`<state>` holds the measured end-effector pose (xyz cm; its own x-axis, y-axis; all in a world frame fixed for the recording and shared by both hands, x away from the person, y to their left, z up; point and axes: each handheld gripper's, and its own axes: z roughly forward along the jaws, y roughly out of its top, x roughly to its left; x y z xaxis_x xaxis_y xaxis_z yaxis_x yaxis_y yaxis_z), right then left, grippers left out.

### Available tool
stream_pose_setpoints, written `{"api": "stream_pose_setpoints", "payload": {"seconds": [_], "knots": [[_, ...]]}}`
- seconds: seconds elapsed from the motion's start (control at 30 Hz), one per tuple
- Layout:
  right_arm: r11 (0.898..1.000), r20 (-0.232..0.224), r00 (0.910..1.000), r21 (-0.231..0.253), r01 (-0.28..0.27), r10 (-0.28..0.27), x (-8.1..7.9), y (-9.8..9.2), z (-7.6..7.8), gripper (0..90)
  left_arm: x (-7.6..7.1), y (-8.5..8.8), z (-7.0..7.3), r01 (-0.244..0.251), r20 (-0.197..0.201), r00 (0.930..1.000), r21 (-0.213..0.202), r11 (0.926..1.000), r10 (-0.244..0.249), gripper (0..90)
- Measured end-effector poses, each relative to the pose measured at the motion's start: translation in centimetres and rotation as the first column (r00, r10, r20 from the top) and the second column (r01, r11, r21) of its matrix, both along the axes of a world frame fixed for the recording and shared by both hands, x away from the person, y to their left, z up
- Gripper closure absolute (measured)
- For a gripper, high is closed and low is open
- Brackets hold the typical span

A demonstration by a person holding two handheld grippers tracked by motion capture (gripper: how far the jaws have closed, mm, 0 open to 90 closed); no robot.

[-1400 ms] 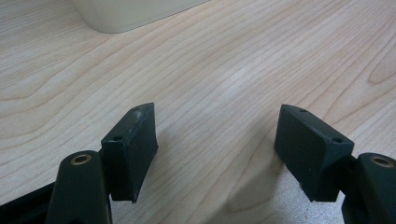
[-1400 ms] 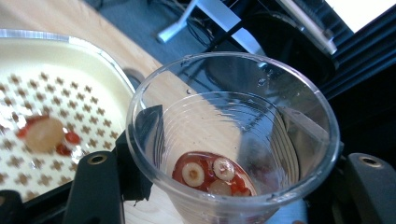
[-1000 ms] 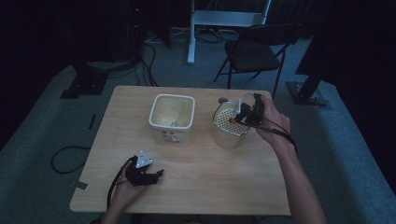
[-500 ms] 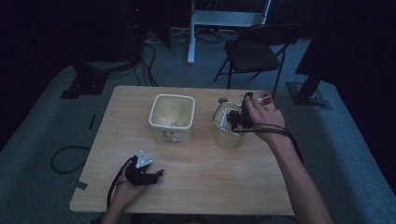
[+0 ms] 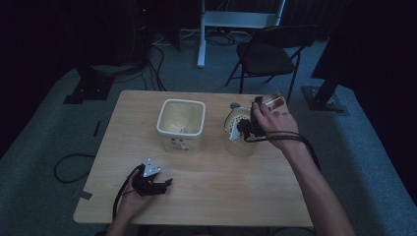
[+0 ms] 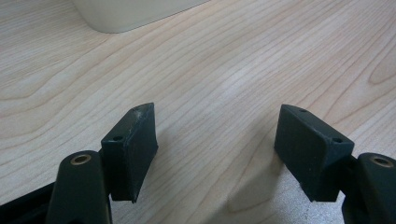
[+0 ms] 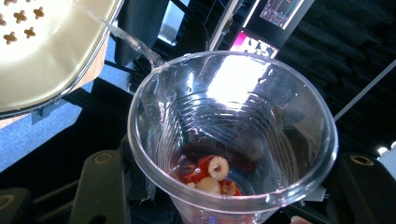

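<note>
High view: wooden table [image 5: 221, 182] with a square white tub [image 5: 180, 119] at centre rear and a round strainer [image 5: 239, 129] set on a clear container to its right. Right gripper [image 5: 252, 123] is held over the strainer, clamped on a clear cup [image 5: 273, 101] that is tipped on its side, mouth toward the strainer. Right gripper view: cup [image 7: 233, 140] sits between the two jaws; red and pale sliced pieces [image 7: 208, 175] lie at its bottom; strainer rim with cross-shaped holes [image 7: 42, 42] at upper left. Left gripper [image 5: 164, 184] rests on the table near the front left, well apart from the tub. Left gripper view: jaws spread wide, bare wood between them.
</note>
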<state>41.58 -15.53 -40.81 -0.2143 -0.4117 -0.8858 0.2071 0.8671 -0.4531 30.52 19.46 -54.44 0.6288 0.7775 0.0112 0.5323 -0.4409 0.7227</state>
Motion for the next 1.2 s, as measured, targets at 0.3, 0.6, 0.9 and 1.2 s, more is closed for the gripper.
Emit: {"api": "stream_pose_setpoints", "payload": {"seconds": [0.3,0.6,0.9,1.2], "knots": [[1.0,0.008,0.9997,0.003,-0.023,0.023,-0.15,0.04,0.03,38.7,0.0,0.0,0.0,0.0,0.0,1.0,0.0,1.0,0.0,30.6],[0.999,0.008,0.9995,-0.024,-0.029,0.029,-0.24,0.19,-0.07,39.2,0.0,0.0,0.0,0.0,0.0,1.0,0.0,1.0,0.0,30.6],[0.997,0.011,0.9994,-0.063,-0.033,0.034,-0.27,0.16,0.13,39.6,0.0,0.0,0.0,0.0,0.0,1.0,0.0,1.0,0.0,30.5],[0.994,-0.014,0.9986,-0.092,-0.053,0.052,-0.34,0.54,-0.42,40.2,0.01,-0.01,0.0,0.0,0.0,1.0,0.0,1.0,0.0,30.5]]}}
